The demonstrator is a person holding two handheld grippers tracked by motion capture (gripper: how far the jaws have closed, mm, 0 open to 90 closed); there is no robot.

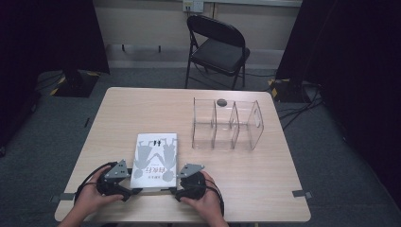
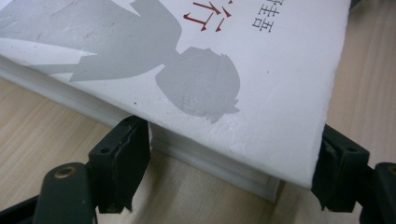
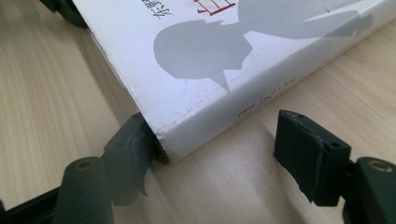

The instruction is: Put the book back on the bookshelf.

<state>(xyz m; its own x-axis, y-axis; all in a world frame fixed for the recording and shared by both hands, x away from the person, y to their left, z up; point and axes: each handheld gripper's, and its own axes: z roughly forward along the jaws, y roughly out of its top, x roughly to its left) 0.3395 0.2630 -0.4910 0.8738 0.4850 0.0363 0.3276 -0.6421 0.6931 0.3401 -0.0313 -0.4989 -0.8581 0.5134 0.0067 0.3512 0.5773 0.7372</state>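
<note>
The black 2-jaw left gripper [image 1: 135, 190] and black 2-jaw right gripper [image 1: 173, 189] lie low, jaws pointing inward, each held by 1 hand.

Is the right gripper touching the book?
Touching. In the right gripper view, one jaw of the right gripper presses the book corner; the other stands apart.

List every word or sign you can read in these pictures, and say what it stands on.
"圭吾": dark print on the white cover of the book, left gripper view.
"行": red, cut off at the picture's top edge, same cover.
"东野": dark, clipped at the top edge, same cover, right gripper view.
Grey lettering on the spine: too faint to read.
Cover print in the high view: too small to read.
</note>
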